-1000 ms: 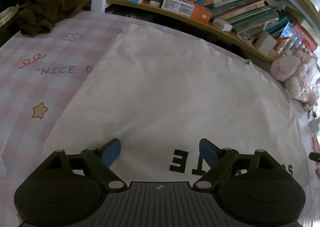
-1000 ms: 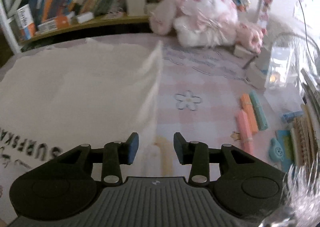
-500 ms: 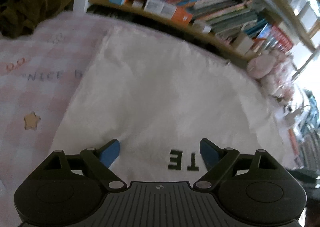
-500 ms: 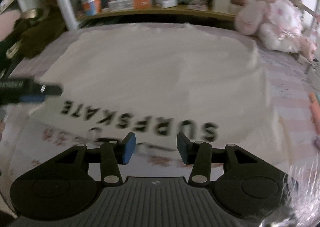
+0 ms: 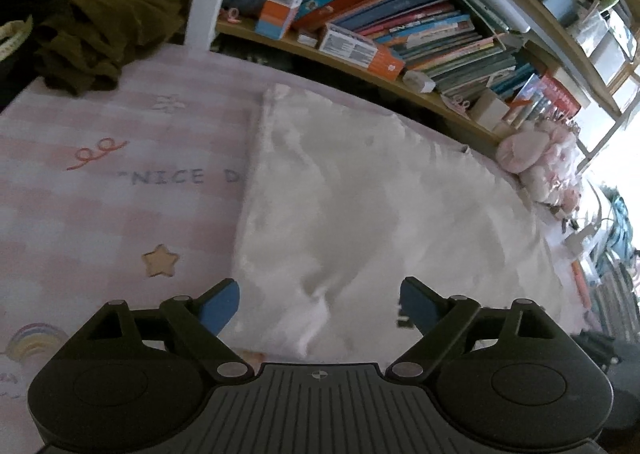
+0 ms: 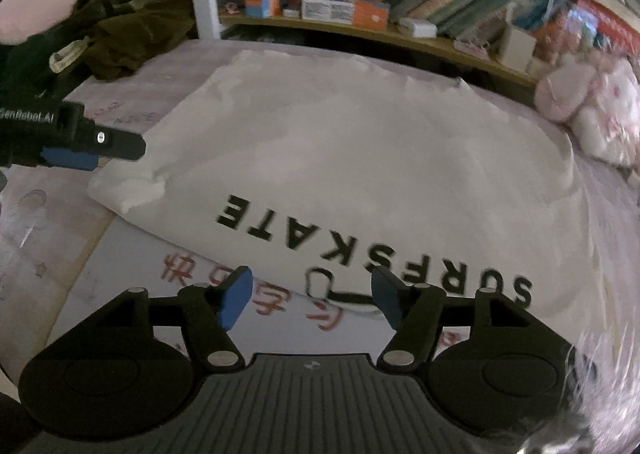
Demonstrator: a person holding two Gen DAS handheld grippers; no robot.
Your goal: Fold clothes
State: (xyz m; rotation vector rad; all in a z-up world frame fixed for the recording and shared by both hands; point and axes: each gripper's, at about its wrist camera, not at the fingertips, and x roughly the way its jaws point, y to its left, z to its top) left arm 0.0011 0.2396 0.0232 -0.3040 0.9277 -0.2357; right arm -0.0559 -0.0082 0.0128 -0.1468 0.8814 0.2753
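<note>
Folding has begun: white shirt (image 6: pixel 360 158) lies flat. Left gripper (image 5: pixel 320 304) gapes wide, empty; right gripper (image 6: pixel 312 296) is opening, empty. Next, pinch an edge.

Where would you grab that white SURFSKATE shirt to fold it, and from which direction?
Probably by its near hem, at the two corners. The white shirt lies flat on the pink bedsheet, so only its edges offer a lip. The near left corner is bunched up, easiest to pinch from the left with the left claw, which stands open. The right claw, its jaws opening and empty, suits the edge below the lettering.
</note>
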